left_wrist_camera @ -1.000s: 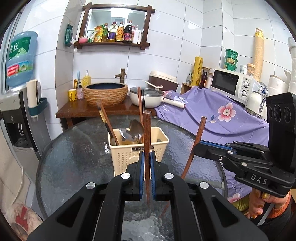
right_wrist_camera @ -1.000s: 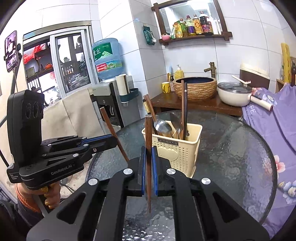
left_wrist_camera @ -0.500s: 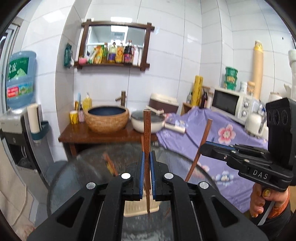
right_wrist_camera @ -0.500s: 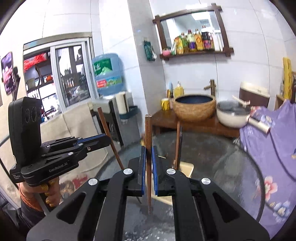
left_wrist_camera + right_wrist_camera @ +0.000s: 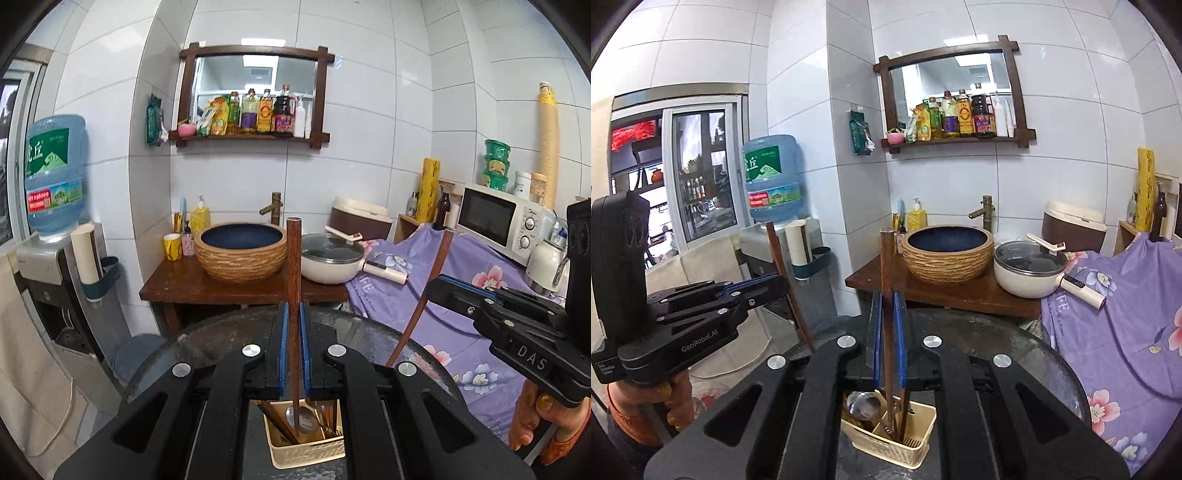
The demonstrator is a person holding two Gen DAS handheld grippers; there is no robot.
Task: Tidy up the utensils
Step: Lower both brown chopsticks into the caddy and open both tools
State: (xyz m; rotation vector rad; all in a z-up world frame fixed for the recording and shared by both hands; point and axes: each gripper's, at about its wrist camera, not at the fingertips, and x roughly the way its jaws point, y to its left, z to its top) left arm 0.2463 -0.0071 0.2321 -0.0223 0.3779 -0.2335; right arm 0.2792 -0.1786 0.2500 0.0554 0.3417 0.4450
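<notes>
My left gripper (image 5: 294, 321) is clamped on one wooden chopstick (image 5: 294, 266), held upright between the blue pads. My right gripper (image 5: 888, 325) is clamped on the other wooden chopstick (image 5: 887, 266) the same way. In the left view the right gripper shows at the right edge with its stick slanting down. The cream utensil basket (image 5: 306, 448) sits below and between my gripper arms on the round glass table (image 5: 221, 332), holding a metal spoon (image 5: 863, 404) and dark-handled utensils; the tips of both chopsticks hang over it. My own black gripper frames hide most of the basket.

Beyond the table stand a woven basin (image 5: 240, 254) on a wooden stand, a white pot (image 5: 328, 264), a microwave (image 5: 498, 221) over purple floral cloth, and a water dispenser (image 5: 51, 229) at far left.

Compared with a second ago, both grippers have risen, and the basket has dropped from mid-view to the bottom edge.
</notes>
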